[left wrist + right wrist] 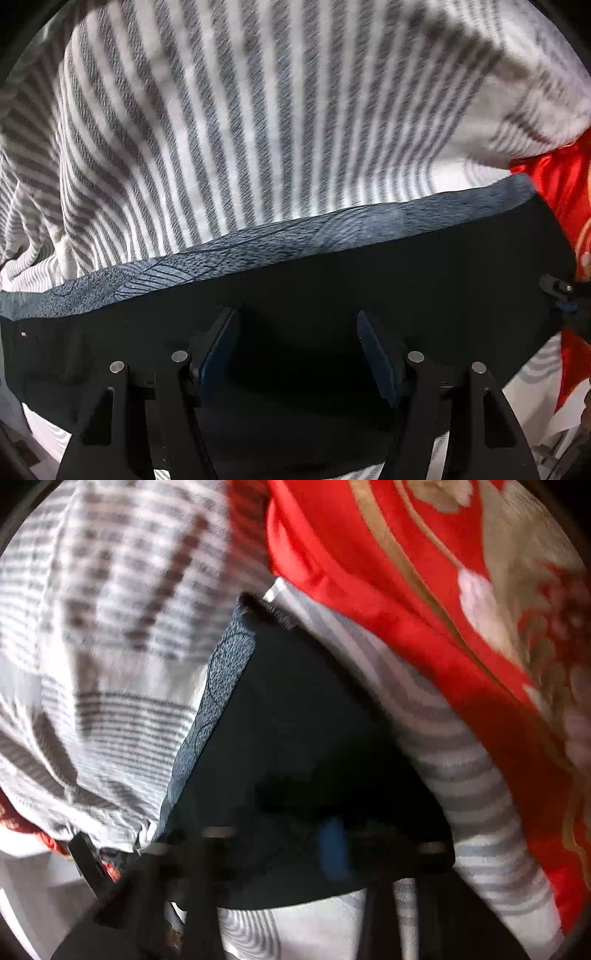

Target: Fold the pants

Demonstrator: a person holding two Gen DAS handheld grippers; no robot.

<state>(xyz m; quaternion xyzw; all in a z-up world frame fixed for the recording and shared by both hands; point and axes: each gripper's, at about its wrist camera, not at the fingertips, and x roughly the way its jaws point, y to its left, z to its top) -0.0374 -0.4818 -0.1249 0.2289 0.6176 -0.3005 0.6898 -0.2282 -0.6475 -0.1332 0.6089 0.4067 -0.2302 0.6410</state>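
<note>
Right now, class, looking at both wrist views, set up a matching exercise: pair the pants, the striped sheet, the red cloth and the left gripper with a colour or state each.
Things:
1. pants
2. striped sheet
3. red cloth
4. left gripper

Descriptions:
A. grey and white
B. jaws apart, over dark fabric
C. dark, with a blue patterned band along one edge
D. bright, with gold and cream motifs

Pairs: 1-C, 2-A, 3-D, 4-B
</note>
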